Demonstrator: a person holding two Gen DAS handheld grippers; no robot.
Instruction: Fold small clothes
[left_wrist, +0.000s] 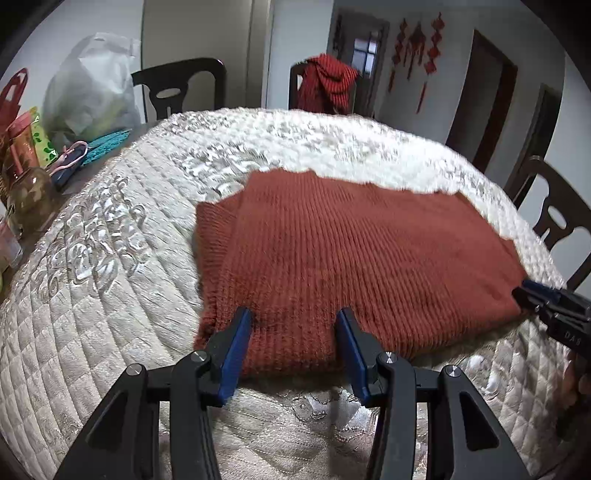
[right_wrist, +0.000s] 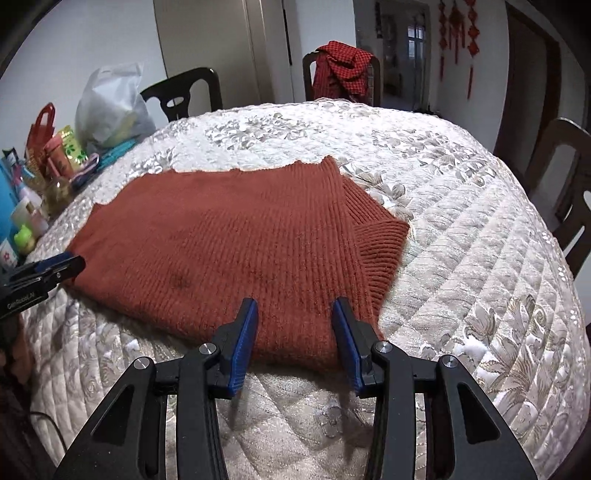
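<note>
Rust ribbed knit (left_wrist: 332, 258), folded flat, sleeve tucked

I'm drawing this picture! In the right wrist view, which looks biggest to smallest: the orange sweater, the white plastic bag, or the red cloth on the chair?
1. orange sweater, by far the largest.
2. white plastic bag.
3. red cloth, though it sits farther back, so it's unsure against the bag.

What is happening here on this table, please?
A person is folding a rust-red knitted sweater on a table covered with a quilted cloth, holding one claw in each hand. The left claw and the right claw are both open at the sweater's near edge, one toward each end. Neither grips the fabric. The sweater lies flat and looks already partly folded. Bags and bottles stand at the table's left side.
</note>
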